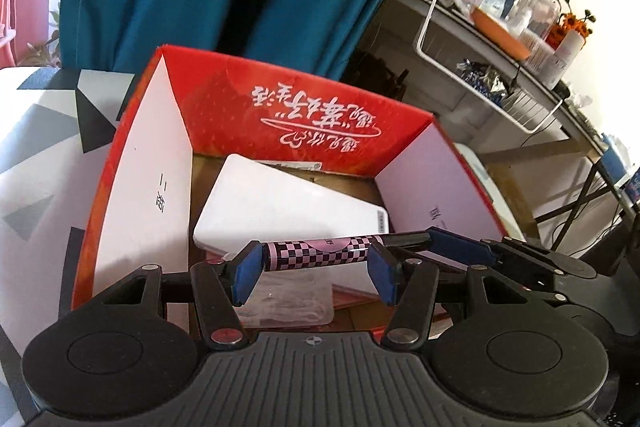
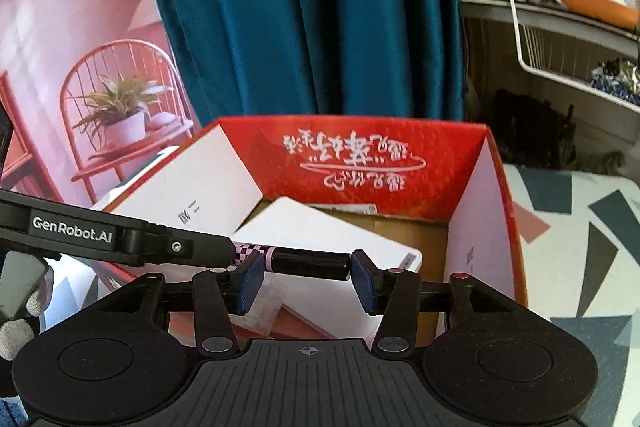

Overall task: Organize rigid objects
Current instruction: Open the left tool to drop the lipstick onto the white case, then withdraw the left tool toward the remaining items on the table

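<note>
both grippers share one pen, level above the open red box [image 1: 304, 107].

left gripper [image 1: 314, 269]: pitched down toward the box, blue pads [image 1: 244, 277] clamped endwise on the pink-and-black checkered barrel [image 1: 316, 251] of the pen, one pad on the left butt end, the other at the joint where the black cap [image 1: 400, 238] starts. barrel spans the jaws horizontally.

right gripper [image 2: 308, 281]: also pitched down, coming in from the right edge of the left view with its finger reaching the cap. in its own view the pads [image 2: 366, 287] press on both ends of the black cap, the checkered barrel running off left under the left gripper's finger [image 2: 120, 239], labelled "genrobot.ai". closed on the cap.

a gloved hand [image 2: 20, 311] shows at the right view's lower left edge.

box sits on the geometric-pattern cloth [image 2: 580, 227], flaps up, teal curtain [image 2: 312, 11] behind. inside: white flat case [image 1: 288, 203] lying tilted across the floor toward the back wall, clear plastic piece [image 1: 288, 303] near the front edge under the pen. pen touches neither.
</note>
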`<state>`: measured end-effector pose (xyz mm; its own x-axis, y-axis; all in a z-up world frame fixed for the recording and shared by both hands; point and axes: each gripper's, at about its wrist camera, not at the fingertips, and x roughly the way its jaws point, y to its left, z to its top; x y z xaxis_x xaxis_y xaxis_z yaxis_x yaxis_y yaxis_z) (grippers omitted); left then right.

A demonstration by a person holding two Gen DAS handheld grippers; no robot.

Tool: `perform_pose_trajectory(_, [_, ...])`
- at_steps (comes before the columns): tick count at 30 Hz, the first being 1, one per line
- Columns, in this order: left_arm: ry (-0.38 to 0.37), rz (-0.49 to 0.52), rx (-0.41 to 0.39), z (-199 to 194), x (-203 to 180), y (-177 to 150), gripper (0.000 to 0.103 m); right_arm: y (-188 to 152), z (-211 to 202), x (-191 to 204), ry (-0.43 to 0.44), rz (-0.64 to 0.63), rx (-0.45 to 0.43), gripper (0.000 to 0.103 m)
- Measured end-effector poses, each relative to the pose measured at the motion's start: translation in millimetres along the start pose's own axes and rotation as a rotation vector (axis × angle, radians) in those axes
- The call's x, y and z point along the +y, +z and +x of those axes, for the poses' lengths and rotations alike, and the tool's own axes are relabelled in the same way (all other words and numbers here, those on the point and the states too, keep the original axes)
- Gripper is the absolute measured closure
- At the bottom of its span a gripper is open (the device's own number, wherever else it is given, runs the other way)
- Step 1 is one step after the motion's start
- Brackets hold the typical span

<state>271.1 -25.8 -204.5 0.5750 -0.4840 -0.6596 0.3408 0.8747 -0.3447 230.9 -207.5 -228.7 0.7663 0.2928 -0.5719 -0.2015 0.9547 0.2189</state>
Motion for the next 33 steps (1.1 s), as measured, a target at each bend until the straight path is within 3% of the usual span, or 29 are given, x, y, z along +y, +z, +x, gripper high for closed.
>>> perform_pose_trajectory(6, [0.024,0.049,-0.055,0.1,-0.6,-0.5,0.044,-4.7,1.6,-5.6,0.006,0.047,-0.008,0.057])
perform_pose_trajectory(9, [0.041,0.063,-0.076,-6.8,-1.2,0.0,0.044,-7.9,-5.9,-0.7,-0.008,0.005,-0.034,0.055])
perform_pose_trajectory(13, [0.056,0.098,-0.112,-23.8,-4.4,-1.5,0.041,-10.9,-23.3,1.2,-0.002,-0.02,-0.078,0.04])
perform_pose_trajectory(19, [0.079,0.174,-0.176,-53.7,-13.3,-15.9,0.019,-21.0,-54.4,4.1,-0.04,-0.05,-0.159,0.013])
perform_pose_trajectory(24, [0.101,0.193,-0.221,-76.1,-19.4,-36.0,0.004,-38.3,-77.2,6.4,-0.06,-0.042,-0.212,0.001])
perform_pose_trajectory(33, [0.144,0.188,-0.237,-89.5,-21.9,-85.4,0.0,-82.6,-96.7,17.9,-0.064,-0.083,-0.241,0.0])
